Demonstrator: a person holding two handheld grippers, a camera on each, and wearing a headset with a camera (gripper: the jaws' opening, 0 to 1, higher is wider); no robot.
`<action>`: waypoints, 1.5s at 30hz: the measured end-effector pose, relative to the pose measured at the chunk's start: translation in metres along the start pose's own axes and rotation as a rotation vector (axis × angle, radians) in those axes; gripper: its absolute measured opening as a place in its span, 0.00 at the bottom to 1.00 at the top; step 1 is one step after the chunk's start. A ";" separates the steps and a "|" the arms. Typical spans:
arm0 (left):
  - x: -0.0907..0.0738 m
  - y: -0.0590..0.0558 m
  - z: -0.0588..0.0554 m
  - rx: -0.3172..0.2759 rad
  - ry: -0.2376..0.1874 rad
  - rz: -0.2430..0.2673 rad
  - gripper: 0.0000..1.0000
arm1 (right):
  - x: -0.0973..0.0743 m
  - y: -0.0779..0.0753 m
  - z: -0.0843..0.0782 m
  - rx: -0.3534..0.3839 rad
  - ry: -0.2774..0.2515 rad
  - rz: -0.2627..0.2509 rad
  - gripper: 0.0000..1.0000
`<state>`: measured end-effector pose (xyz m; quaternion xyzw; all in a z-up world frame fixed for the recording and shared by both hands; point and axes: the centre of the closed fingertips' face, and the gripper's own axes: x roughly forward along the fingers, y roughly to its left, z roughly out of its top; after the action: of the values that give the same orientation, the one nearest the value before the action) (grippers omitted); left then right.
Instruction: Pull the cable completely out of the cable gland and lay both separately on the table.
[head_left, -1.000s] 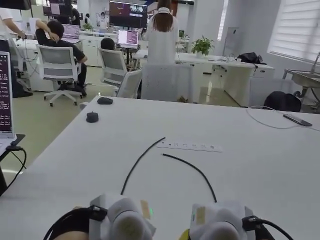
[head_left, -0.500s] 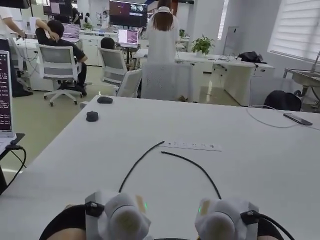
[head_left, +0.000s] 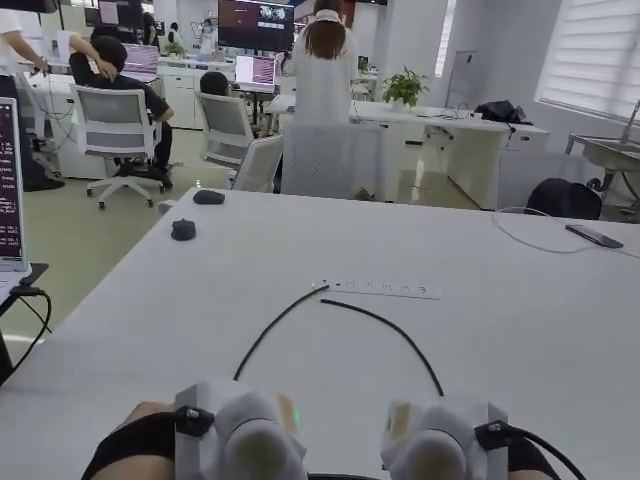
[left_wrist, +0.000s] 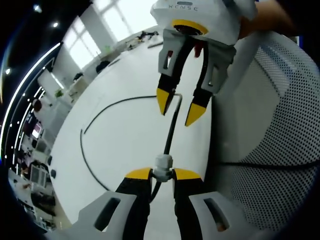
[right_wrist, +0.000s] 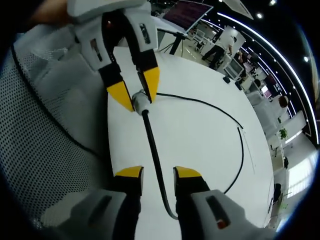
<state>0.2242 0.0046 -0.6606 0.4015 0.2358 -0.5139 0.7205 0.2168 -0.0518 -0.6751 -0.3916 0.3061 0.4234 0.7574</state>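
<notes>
Cable gland (left_wrist: 162, 164) in left hand-held gripper (left_wrist: 162, 174); cable (left_wrist: 171, 127) between right hand-held gripper (left_wrist: 180, 107) tips.

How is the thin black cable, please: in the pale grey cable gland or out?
In: the cable passes through the gland in the left gripper.

Bare tabletop (head_left: 540, 330) flanking the cable (head_left: 385, 320) loops; power strip (head_left: 380, 291) beyond

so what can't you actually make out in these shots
- left gripper view: how much cable sits inside the cable gland, hidden by the gland itself and the left hand-held gripper.
- right gripper view: where the cable runs past the right hand-held gripper at its jaw bases, hidden by its body.
- head view: the gland and both sets of jaws, hidden under both hand-held grippers' bodies at the bottom edge.
</notes>
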 end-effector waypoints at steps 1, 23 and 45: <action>0.000 -0.001 0.001 0.005 -0.002 -0.002 0.17 | -0.001 0.002 0.004 -0.006 -0.018 0.005 0.24; -0.002 0.009 -0.001 0.011 0.011 0.036 0.16 | -0.004 -0.003 0.005 -0.007 -0.031 -0.019 0.03; -0.003 0.013 -0.008 -0.027 0.030 0.055 0.17 | -0.001 -0.014 -0.034 0.027 0.153 -0.064 0.17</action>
<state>0.2360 0.0153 -0.6584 0.4059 0.2425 -0.4846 0.7359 0.2239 -0.0858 -0.6866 -0.4220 0.3559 0.3636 0.7503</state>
